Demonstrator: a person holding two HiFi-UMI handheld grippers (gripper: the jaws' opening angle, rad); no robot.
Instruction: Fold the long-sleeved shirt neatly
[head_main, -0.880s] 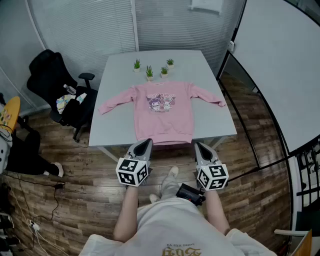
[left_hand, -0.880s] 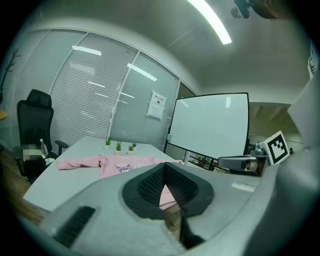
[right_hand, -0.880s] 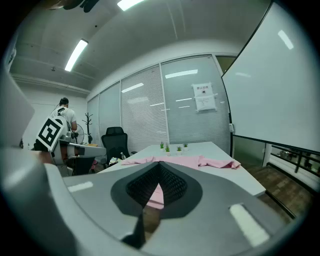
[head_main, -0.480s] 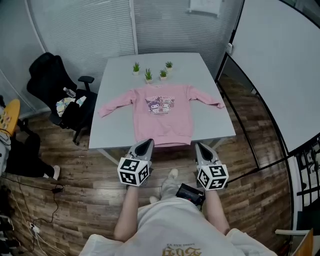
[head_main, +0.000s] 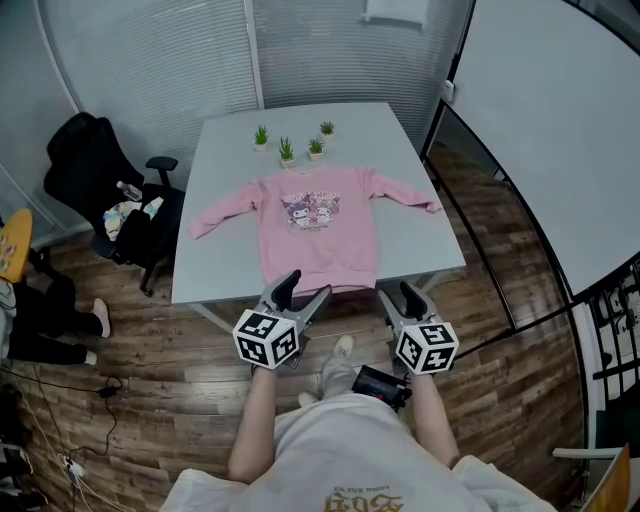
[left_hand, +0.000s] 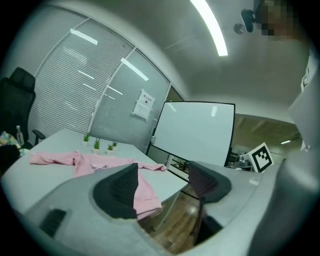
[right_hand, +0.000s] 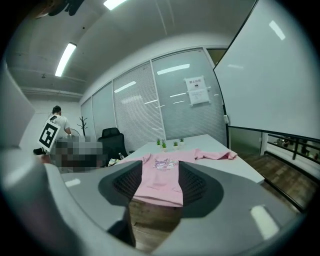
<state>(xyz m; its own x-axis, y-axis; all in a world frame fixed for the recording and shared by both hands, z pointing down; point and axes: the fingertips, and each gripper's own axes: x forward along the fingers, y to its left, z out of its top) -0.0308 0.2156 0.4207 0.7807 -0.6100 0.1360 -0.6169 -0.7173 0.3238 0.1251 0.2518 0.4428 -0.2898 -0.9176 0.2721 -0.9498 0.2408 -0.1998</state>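
Note:
A pink long-sleeved shirt (head_main: 318, 225) with a cartoon print lies flat, face up, on the grey table (head_main: 215, 150). Both sleeves are spread out sideways and the hem hangs at the near edge. My left gripper (head_main: 302, 290) hovers just short of the hem's left part, open and holding nothing. My right gripper (head_main: 398, 296) is level with the hem's right corner, also open and empty. The left gripper view has the shirt (left_hand: 90, 162) beyond its jaws (left_hand: 162, 182). In the right gripper view the shirt (right_hand: 162, 172) lies straight ahead between the parted jaws (right_hand: 157, 182).
Several small potted plants (head_main: 288, 150) stand on the table behind the collar. A black office chair (head_main: 85, 170) with clutter is at the table's left, and a person's legs (head_main: 40, 320) show on the floor. A whiteboard (head_main: 540, 120) runs along the right.
Both grippers' jaws have gone from closed together to spread apart. The view has shifted slightly, bringing the table a little nearer the grippers.

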